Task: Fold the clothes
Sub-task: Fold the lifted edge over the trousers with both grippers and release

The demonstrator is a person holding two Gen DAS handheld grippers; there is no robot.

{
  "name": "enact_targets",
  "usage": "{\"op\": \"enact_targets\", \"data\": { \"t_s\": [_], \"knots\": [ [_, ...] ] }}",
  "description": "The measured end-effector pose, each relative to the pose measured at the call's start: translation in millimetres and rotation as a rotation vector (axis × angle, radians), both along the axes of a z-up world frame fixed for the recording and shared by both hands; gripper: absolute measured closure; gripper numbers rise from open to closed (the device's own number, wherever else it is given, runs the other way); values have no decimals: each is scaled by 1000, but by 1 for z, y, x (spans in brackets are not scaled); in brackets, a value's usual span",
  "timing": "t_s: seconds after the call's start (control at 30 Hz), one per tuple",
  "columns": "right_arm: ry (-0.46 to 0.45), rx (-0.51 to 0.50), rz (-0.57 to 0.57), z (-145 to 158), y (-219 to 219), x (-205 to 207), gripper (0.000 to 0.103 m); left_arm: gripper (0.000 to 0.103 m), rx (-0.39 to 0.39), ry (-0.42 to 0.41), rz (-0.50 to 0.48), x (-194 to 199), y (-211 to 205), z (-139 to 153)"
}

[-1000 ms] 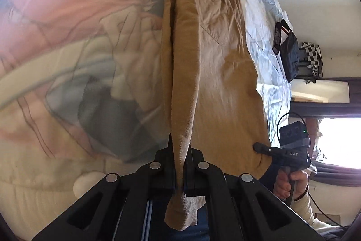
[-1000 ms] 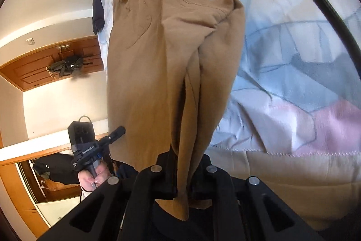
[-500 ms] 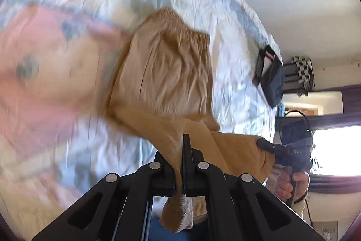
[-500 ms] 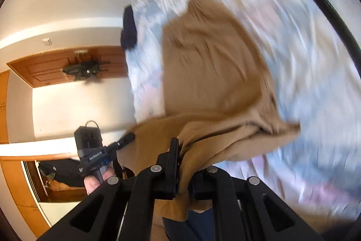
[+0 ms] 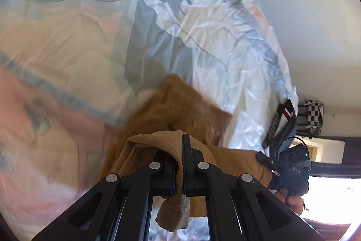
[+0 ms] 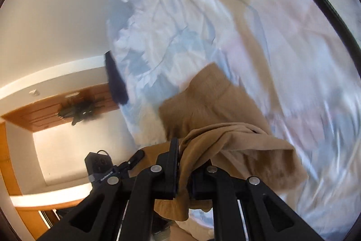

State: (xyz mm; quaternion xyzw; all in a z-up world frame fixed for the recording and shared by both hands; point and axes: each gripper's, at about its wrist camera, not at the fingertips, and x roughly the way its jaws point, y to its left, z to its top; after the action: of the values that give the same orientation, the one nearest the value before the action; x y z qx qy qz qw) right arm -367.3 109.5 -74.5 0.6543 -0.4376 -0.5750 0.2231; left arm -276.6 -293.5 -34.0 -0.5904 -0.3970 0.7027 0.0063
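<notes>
Since 1 s ago the tan garment (image 5: 180, 110) went from hanging long to doubled over on the bedsheet (image 5: 214, 37) (blurry). L gripper (image 5: 178, 164) & R gripper (image 6: 183, 162) each stayed pinched on a hem.

Garment (image 5: 187, 110) on bedsheet (image 5: 216, 42); bag (image 5: 282, 128) at its right edge

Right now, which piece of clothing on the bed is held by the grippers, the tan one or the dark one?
The tan garment: both the left gripper and right gripper clamp its edge. The dark garment lies untouched at the bed's far edge.
</notes>
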Motion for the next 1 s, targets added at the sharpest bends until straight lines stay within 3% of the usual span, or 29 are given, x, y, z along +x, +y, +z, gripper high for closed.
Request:
{"op": "enact_targets", "data": {
  "t_s": [0.1,0.13,0.17,0.2,0.23,0.27,0.3,0.33,0.37,0.47,0.6,0.67,0.77,0.83,0.93,1.0],
  "knots": [
    [-26,0,-28,-25,-5,-22,90,100,-27,-32,12,-19,0,-23],
    [-30,2,-36,-32,-6,-28,83,100,-24,-40,28,-22,0,-30],
    [-27,1,-45,-37,-7,-31,64,100,-15,-49,45,-24,-2,-36],
    [-23,-1,-54,-40,-8,-34,54,93,-7,-62,55,-26,-3,-41],
    [-14,2,-61,-41,-9,-36,35,87,2,-70,57,-28,-4,-45],
    [4,6,-61,-38,-11,-37,11,66,10,-55,46,-29,-3,-43],
    [23,10,-59,-35,-12,-37,1,35,15,-22,31,-29,-1,-37],
    [54,16,-57,-28,-13,-37,0,19,10,11,21,-29,1,-29],
    [89,19,-49,-20,-14,-38,0,14,-23,67,18,-27,2,-14],
    [239,58,-22,22,-9,-31,0,14,-201,291,56,-9,2,56],
    [475,190,34,83,-4,0,0,13,-468,423,73,28,27,118],
    [626,297,80,108,-8,28,0,13,-526,484,76,58,53,130],
    [846,412,123,130,-11,86,0,13,-548,562,168,113,97,119],
    [1005,471,136,133,-12,129,0,13,-603,592,253,142,127,97],
    [1138,547,224,105,-25,180,0,13,-730,570,198,147,155,52],
    [1129,581,350,70,-42,198,0,13,-717,555,68,135,151,29]
  ]
}}
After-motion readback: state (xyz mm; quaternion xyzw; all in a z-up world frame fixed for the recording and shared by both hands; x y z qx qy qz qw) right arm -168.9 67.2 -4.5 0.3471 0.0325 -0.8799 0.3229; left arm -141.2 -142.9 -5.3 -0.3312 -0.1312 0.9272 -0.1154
